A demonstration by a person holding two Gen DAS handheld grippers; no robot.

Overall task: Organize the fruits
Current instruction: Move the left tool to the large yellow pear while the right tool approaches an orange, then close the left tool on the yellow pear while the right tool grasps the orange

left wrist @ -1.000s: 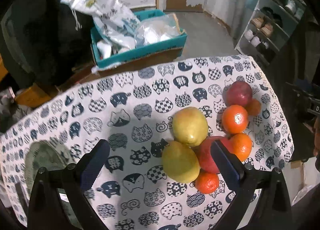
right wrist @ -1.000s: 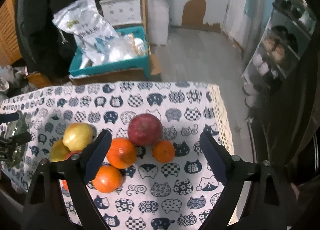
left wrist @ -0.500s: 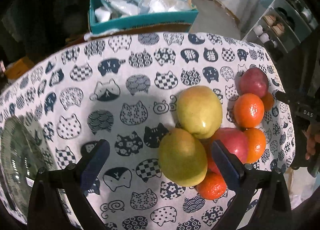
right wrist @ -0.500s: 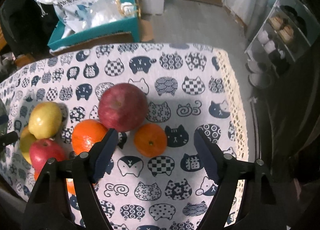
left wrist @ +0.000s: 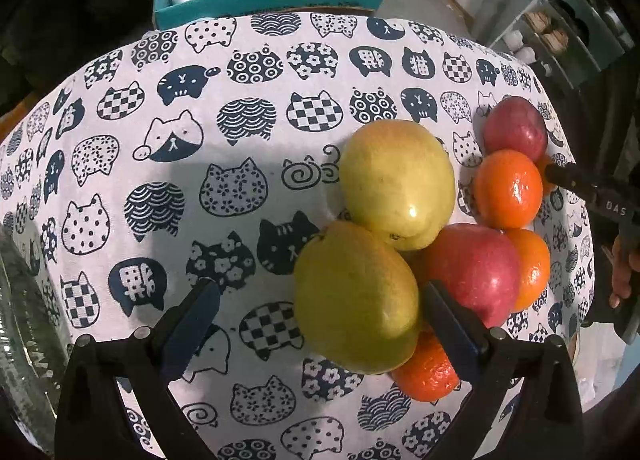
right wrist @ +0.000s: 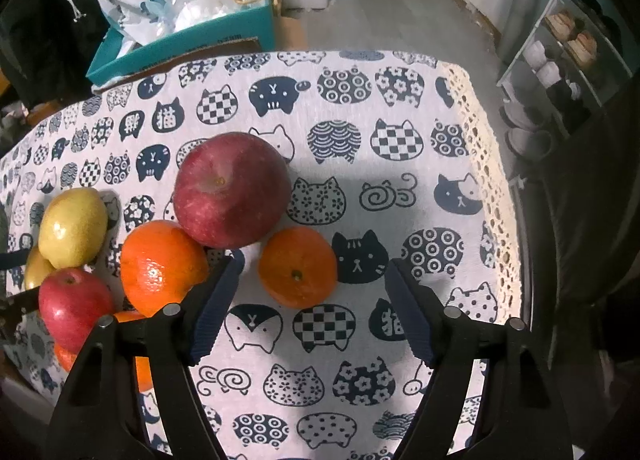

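We hold left gripper (left wrist: 316,320) released, straddling near yellow pear (left wrist: 356,300) in fruit pile on desk (left wrist: 240,99); centre it before clenching, avoid nudging red apple (left wrist: 472,268). Right gripper (right wrist: 312,300) released, framing lone orange (right wrist: 297,266); we lower squarely, clench gently.

Two yellow pears (left wrist: 394,183), two red apples (right wrist: 233,189), and four oranges (right wrist: 297,266).

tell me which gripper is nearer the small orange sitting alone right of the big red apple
Right. The right gripper is open with the small orange just ahead between its fingers. The left gripper is across the pile, at the nearest pear.
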